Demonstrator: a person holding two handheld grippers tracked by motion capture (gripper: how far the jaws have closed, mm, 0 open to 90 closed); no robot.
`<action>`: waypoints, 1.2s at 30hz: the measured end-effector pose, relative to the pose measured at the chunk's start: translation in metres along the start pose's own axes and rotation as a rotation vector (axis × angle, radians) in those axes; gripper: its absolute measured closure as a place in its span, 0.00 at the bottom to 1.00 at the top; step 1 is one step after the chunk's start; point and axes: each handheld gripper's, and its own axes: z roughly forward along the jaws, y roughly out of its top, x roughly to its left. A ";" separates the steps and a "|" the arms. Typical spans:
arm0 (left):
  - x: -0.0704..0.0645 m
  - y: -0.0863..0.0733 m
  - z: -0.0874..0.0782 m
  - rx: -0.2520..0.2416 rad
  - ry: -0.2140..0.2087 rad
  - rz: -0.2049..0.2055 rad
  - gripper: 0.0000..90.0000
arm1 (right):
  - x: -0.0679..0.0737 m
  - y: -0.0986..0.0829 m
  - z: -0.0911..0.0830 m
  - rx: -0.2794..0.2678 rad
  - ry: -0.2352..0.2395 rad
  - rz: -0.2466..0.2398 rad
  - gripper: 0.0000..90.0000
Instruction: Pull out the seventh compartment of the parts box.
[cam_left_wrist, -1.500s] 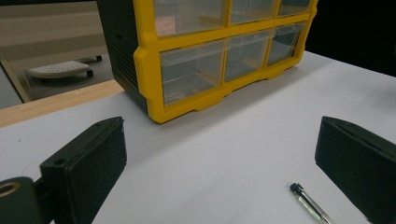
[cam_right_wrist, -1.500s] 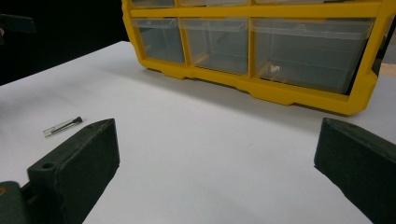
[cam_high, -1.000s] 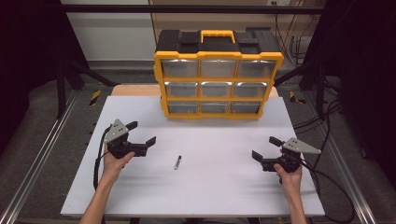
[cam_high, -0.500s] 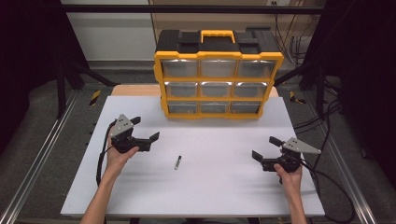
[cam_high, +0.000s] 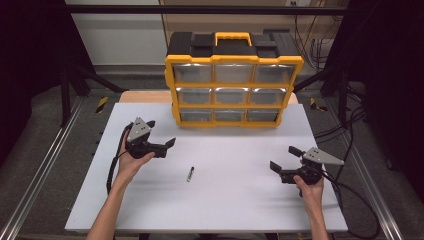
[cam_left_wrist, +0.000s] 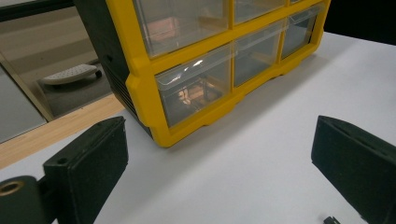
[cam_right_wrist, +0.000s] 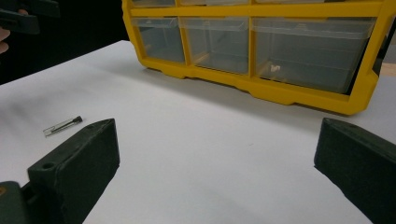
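Both pairs of jaws stand wide apart with nothing between them. The left gripper (cam_high: 161, 134) is held in the person's left hand (cam_high: 131, 161) above the left part of the white table (cam_high: 230, 205), its jaws aimed toward the lower left corner of the yellow organizer (cam_high: 233, 82); in the left gripper view that corner sits just ahead, between the jaws, and the bottom-left drawer (cam_left_wrist: 198, 89) shows some small brownish parts behind its clear front, too blurred to name. The right gripper (cam_high: 286, 159) is held in the right hand (cam_high: 311, 187) low over the right part of the table, well apart from the left one, its jaws turned leftward and toward the organizer. Between the two grippers, nearer the left, a small dark pen-like piece (cam_high: 190, 174) with a clear end lies flat on the bare table, touched by neither gripper; in the right gripper view it (cam_right_wrist: 63, 125) lies just beyond the left jaw, and what it is exactly cannot be told. The organizer stands upright at the far edge of the table, three rows of three clear drawers, all closed, with a black top and a yellow handle (cam_high: 233, 36). Cables (cam_high: 114, 165) trail from each gripper toward the person.
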 end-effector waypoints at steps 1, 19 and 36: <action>0.000 0.001 0.002 0.005 -0.002 0.005 0.04 | 0.000 0.000 0.000 0.001 0.000 0.000 0.01; -0.006 0.014 0.019 0.070 0.004 0.112 0.06 | 0.000 0.000 0.000 0.001 0.000 -0.001 0.01; -0.012 0.018 0.036 0.140 0.016 0.235 0.07 | 0.000 0.000 0.000 0.000 0.000 -0.002 0.01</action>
